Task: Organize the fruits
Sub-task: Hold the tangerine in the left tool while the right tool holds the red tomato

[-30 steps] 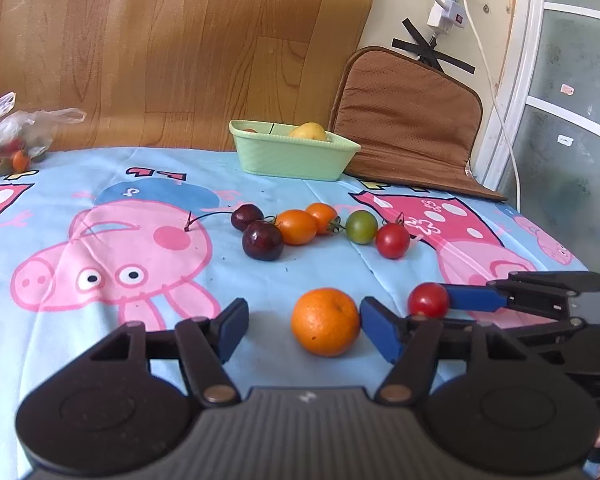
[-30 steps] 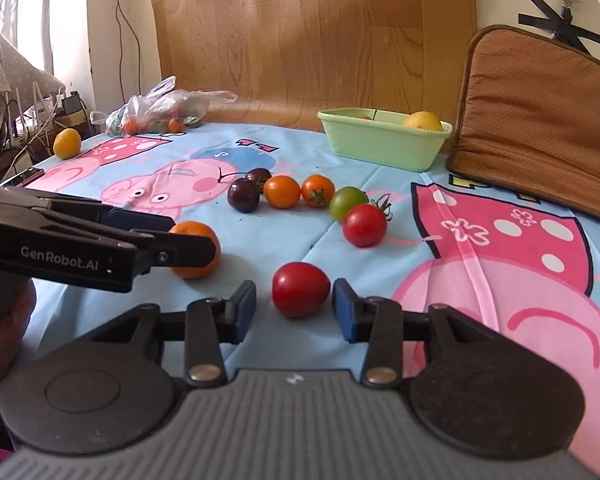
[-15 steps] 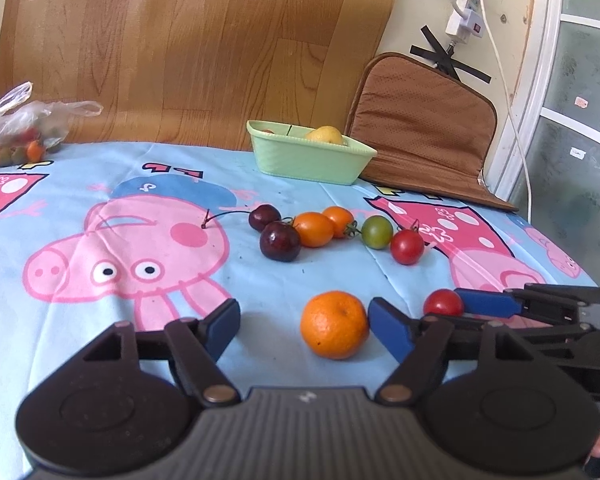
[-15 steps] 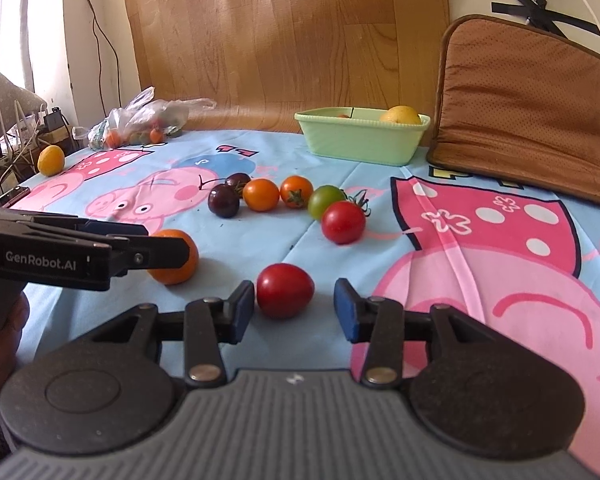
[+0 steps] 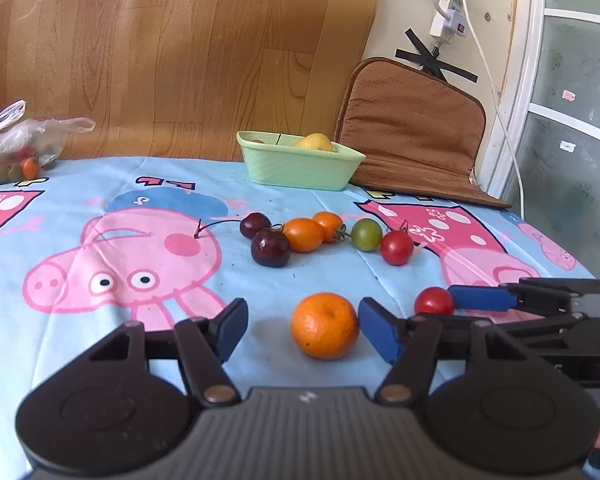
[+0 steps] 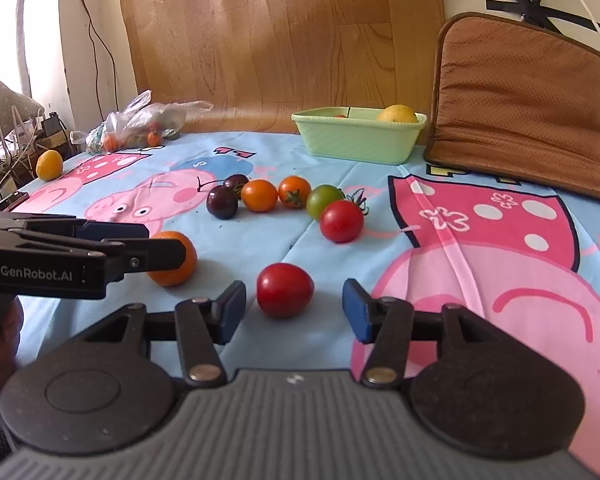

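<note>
An orange (image 5: 325, 326) lies on the cartoon-pig tablecloth between the blue pads of my left gripper (image 5: 303, 320). Its jaws are closing; the right pad is close to the orange, the left pad well apart. A red tomato (image 6: 285, 290) lies between the pads of my right gripper (image 6: 294, 306), whose jaws are opening, with gaps on both sides. A green basket (image 5: 300, 164) at the back holds a yellow fruit (image 5: 315, 142). Mid-table lies a row of fruit: two dark cherries (image 5: 270, 247), orange tomatoes (image 5: 304, 235), a green tomato (image 5: 366, 234) and a red tomato (image 5: 397, 247).
A plastic bag (image 5: 12, 148) of small fruit lies at the back left. A brown cushion (image 5: 416, 128) leans on the wall beside the basket. A lone yellow fruit (image 6: 49, 165) sits near the left table edge. A hand holds the left gripper's handle.
The right gripper's jaws have spread away from the red tomato, which stays on the cloth. The left jaws widened and then narrowed around the orange. Neither fruit has moved.
</note>
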Tool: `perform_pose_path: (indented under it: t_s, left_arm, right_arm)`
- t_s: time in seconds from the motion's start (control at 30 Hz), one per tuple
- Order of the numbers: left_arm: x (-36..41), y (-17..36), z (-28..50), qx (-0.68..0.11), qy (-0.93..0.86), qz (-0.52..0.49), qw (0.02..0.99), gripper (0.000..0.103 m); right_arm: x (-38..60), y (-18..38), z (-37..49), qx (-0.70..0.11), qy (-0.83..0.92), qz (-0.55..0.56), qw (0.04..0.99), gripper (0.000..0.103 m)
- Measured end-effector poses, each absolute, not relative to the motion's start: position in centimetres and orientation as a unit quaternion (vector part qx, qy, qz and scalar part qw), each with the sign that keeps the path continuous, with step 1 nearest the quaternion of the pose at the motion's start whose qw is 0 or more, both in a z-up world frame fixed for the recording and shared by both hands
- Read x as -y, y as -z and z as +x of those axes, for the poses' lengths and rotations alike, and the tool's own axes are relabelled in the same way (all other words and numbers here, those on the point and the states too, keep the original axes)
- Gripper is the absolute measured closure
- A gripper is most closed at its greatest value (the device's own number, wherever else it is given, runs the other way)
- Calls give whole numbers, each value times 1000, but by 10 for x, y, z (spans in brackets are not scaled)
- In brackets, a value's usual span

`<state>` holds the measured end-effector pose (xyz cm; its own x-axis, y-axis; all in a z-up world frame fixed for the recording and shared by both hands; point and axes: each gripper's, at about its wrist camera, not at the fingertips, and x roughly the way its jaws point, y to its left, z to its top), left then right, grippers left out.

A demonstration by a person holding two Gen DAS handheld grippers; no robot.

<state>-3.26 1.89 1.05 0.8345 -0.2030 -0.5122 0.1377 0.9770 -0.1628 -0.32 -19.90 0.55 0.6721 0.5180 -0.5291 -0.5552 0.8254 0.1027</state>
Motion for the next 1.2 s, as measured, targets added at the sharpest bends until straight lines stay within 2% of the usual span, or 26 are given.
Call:
perform_pose_path:
  t_s: [1.2]
  left_arm:
    - [-23, -11, -37, -254, 116, -73, 958, 40]
  right_arm:
    - [199, -5, -3, -278, -294, -34, 914, 46]
